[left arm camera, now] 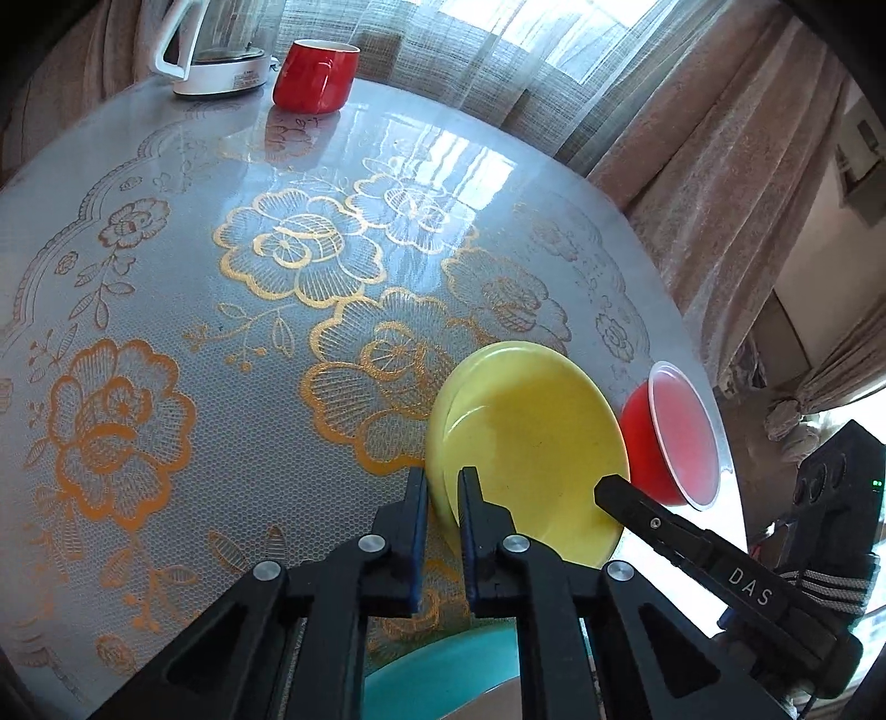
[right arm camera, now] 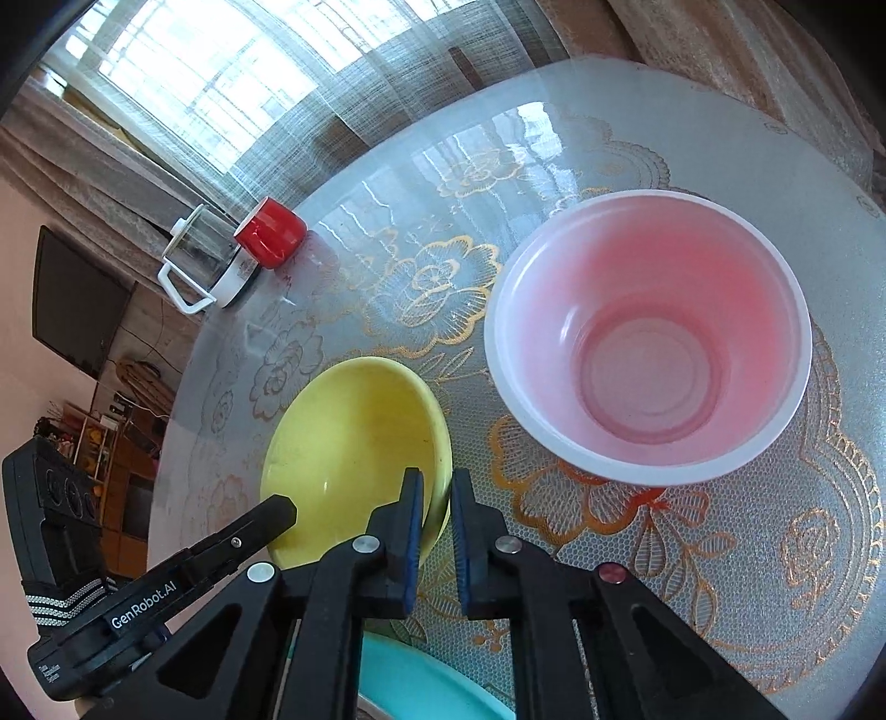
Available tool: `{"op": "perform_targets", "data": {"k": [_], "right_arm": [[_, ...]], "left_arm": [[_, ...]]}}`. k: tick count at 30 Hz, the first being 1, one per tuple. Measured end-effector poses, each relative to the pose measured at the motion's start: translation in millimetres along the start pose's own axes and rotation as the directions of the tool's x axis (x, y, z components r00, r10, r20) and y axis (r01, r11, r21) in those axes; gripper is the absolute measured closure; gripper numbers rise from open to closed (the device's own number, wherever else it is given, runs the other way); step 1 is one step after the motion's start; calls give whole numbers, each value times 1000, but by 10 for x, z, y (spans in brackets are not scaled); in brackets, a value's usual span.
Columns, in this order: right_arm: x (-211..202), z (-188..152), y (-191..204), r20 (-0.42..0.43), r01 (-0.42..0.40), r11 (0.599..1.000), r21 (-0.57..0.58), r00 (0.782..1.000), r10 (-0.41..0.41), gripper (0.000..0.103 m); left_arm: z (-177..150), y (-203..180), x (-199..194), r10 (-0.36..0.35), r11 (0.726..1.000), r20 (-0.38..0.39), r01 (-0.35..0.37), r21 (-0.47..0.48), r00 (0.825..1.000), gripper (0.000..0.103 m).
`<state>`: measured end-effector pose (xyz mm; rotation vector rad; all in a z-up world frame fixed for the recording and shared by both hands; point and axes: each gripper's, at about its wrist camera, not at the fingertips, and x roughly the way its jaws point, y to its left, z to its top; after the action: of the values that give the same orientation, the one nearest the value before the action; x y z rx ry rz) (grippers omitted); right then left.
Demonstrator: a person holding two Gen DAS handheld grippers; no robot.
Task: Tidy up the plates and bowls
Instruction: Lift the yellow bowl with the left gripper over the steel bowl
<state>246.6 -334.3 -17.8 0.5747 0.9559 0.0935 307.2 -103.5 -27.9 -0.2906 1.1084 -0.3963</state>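
A yellow bowl (left arm camera: 531, 443) hangs tilted above the table, held at two rims. My left gripper (left arm camera: 443, 487) is shut on its left rim. My right gripper (right arm camera: 437, 487) is shut on the opposite rim of the yellow bowl (right arm camera: 354, 443); its finger (left arm camera: 631, 498) shows in the left wrist view. A red plastic bowl with a whitish inside (right arm camera: 648, 338) stands on the table to the right, also in the left wrist view (left arm camera: 673, 443). A teal plate (left arm camera: 443, 675) lies below the grippers, mostly hidden; it also shows in the right wrist view (right arm camera: 421, 687).
A round table (left arm camera: 221, 266) carries a glossy cloth with gold flowers. A red mug (left arm camera: 315, 75) and a glass kettle with white base (left arm camera: 213, 50) stand at its far edge by the curtains. The table edge runs close behind the red bowl.
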Motion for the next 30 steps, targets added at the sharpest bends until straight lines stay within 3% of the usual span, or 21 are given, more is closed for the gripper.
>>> {"op": "perform_targets", "data": {"k": [4,8,12,20,26,30], "right_arm": [[44,5,60,-34,-11,999,-32,999,10,94],[57,3,130,-48,-11,999,-39,999,9,94],[93,-41,226,-72,-7,997,-74,997,1,94],[76,-127,392,-64,-56,993,-106,997,49,94],[-5,-195,588,-42,-79,987,-141,996,74,94],[-67,-260,697,-29,-94,983,-157,995,91,94]], "left_arm": [[-47,24,-23,23,1000,-15,-23,-13,1000,92],[-108,45,-148,47,999,27,-47,-11,999,92],[-185,195,-240,49,998,-1,-49,-43,999,92],[-302,282,-528,73,997,51,-71,-43,996,93],[-435,241,-847,106,993,141,-111,30,984,94],[-483,328,-1031,89,996,167,-91,2,982,94]]}}
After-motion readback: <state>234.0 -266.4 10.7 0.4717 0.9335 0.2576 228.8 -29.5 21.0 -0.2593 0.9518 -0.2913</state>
